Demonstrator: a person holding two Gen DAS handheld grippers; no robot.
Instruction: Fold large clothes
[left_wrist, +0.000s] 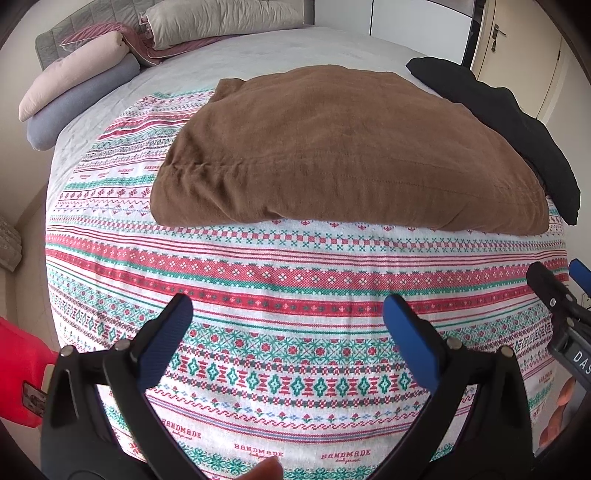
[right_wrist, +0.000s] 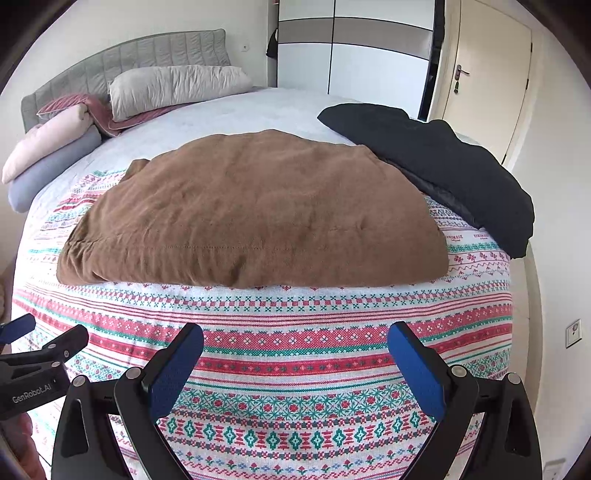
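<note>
The bed fills both views, its near half covered by a patterned sheet in red and green bands, with pillows stacked against the headboard at the far left. On that sheet lies the brown garment, already doubled into a broad, thick slab whose near folded edge runs across just ahead of both grippers; a black garment lies beside it on the right, its edge touching or slightly tucked under the brown one's far right corner. Judging from how it lies, the brown piece looks close to done, so the step in hand is probably either one more fold or moving on to the black one. To do that well, each gripper should take a near corner through all the layers (a thick stack slips if only the top ply is pinched), lift both corners level, and lay the fold down with its edges matched, keeping clear of the black cloth. The left gripper hovers over the sheet with its jaws spread wide, holding and touching nothing. The right gripper is likewise wide apart and empty, just beside the left one.
</note>
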